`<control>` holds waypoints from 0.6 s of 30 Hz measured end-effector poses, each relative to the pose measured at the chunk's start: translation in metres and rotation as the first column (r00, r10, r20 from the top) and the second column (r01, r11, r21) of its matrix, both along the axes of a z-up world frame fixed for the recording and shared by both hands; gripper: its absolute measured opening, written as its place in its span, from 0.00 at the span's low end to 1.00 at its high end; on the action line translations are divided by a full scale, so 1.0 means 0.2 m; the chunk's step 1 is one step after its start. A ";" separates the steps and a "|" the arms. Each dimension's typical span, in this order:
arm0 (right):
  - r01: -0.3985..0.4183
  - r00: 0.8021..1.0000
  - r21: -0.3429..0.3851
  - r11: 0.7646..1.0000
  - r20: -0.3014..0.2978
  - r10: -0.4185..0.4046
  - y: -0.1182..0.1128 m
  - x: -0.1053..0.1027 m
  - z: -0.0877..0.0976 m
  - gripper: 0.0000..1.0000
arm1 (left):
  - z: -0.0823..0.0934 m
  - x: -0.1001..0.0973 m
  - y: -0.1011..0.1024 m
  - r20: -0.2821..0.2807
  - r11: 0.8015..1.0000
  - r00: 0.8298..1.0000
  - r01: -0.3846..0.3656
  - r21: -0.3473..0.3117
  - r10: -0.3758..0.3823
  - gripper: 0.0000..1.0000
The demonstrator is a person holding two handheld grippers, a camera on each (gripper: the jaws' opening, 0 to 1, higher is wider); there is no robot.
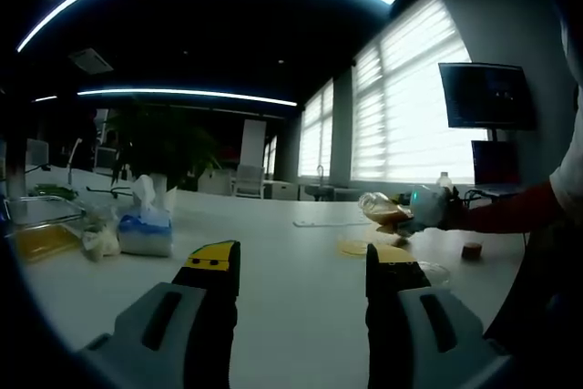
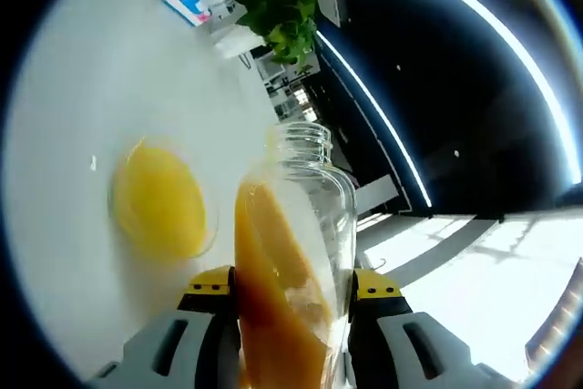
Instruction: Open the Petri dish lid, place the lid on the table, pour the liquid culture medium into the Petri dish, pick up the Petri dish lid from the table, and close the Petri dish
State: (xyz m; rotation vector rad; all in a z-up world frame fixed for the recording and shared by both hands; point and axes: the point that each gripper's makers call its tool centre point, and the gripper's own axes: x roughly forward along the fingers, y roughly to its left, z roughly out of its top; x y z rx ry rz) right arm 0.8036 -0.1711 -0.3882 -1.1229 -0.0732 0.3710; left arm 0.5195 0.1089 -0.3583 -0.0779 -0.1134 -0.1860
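My right claw (image 2: 293,302) is pinching the tilted glass bottle (image 2: 293,261) of orange medium beside the filled Petri dish (image 2: 162,199) mid-tabletop, left claw (image 1: 302,271) spread empty, so over-tipping could slop it past the rim.

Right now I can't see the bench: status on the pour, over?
Right gripper shut on the bottle, tilted, orange medium inside. Petri dish open, holding yellow liquid. Left gripper open, empty. Lid on table; nothing blocking.

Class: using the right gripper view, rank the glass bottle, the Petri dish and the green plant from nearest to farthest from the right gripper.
1. Glass bottle, clamped between the jaws of the right gripper.
2. Petri dish, on the table left of the bottle.
3. Green plant, far beyond at top.
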 end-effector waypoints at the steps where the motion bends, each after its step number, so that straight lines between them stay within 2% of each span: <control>1: 0.003 1.000 0.028 1.000 -0.003 -0.003 -0.01 0.00 0.01 0.42 | 0.00 0.00 0.00 0.000 1.000 1.000 0.000 0.000 0.000 0.47; 7: 0.037 0.999 0.155 0.987 -0.040 -0.031 -0.04 0.00 0.08 0.41 | 0.01 0.00 -0.01 0.002 1.000 1.000 0.005 -0.001 -0.005 0.47; 13: 0.084 0.995 0.291 0.953 -0.073 -0.066 -0.11 0.00 0.13 0.41 | 0.01 0.00 -0.03 0.003 1.000 1.000 0.009 -0.001 -0.009 0.47; 18: 0.135 0.988 0.462 0.876 -0.125 -0.086 -0.19 0.01 0.17 0.41 | 0.02 0.00 -0.03 0.007 1.000 1.000 0.010 -0.001 -0.010 0.47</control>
